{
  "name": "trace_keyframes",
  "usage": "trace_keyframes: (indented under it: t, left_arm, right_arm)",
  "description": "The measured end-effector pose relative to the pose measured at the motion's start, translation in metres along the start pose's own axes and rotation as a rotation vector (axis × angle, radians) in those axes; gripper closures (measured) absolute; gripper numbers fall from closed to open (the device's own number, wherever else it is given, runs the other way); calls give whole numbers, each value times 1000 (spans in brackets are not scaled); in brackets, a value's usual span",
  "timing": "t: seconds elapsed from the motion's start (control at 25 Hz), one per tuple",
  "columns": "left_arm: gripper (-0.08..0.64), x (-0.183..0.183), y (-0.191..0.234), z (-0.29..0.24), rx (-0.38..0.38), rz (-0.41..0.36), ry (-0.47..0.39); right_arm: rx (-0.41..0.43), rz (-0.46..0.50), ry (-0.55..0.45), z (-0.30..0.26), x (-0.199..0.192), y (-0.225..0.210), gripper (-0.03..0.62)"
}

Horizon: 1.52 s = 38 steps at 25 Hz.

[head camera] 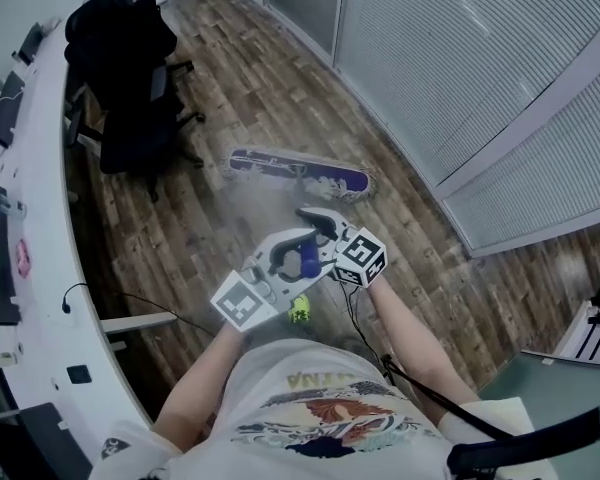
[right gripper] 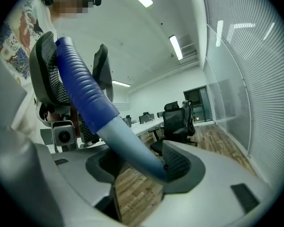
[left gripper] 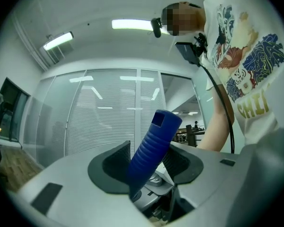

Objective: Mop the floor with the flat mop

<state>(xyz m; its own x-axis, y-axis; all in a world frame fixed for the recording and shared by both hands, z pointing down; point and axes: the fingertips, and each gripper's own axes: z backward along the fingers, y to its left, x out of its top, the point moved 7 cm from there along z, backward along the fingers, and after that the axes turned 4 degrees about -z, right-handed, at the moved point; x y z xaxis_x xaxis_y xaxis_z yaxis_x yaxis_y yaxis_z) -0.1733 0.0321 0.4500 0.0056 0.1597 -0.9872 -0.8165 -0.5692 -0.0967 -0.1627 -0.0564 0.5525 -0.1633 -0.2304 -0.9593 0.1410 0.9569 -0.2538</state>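
Both forearms reach out in front of the belly, the grippers close together. The left gripper [left gripper: 149,162] clamps the flat mop's ribbed blue handle [left gripper: 154,145]. The right gripper [right gripper: 142,167] stands wide, with the grey pole [right gripper: 128,141] leaning on one pad only. The mop head [head camera: 298,173] lies flat on the wooden floor [head camera: 230,88], near the floor's edge along the glass wall [head camera: 460,58]. A black chair [head camera: 130,78] stands by the curved white desk [head camera: 35,168].

You have the mop [head camera: 298,174] on the floor [head camera: 260,93] ahead, 1 chair [head camera: 130,88] to its left, the glass wall [head camera: 460,58] to its right.
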Motion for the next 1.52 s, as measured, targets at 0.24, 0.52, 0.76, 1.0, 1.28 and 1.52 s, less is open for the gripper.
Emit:
trace_keyframes:
  t: [0.24,0.52,0.76,1.0,1.28,1.52]
  left_arm:
    - [365,-8,73,-11,3,-5,-26]
    - [364,-20,157,-37,28,-11,-51]
    - [364,-33,248,-87,75,-6,-38]
    - [364,-52,348,-150,75,-20,14]
    - [364,-64,413,-199,140,-24,-2]
    - [364,-61,413,-197,158,8,8]
  right_arm:
    - [-11,3,4,-41,17,-60,367]
    - [12,6,-3,-83,47,-135,362]
    - [50,1,-12,-111,80,-233,360]
    - [78,4,14,-141,112,-345,359]
    - [93,6,20,-155,136,-424,359]
    - [102,10,21,-156,140,-423,360]
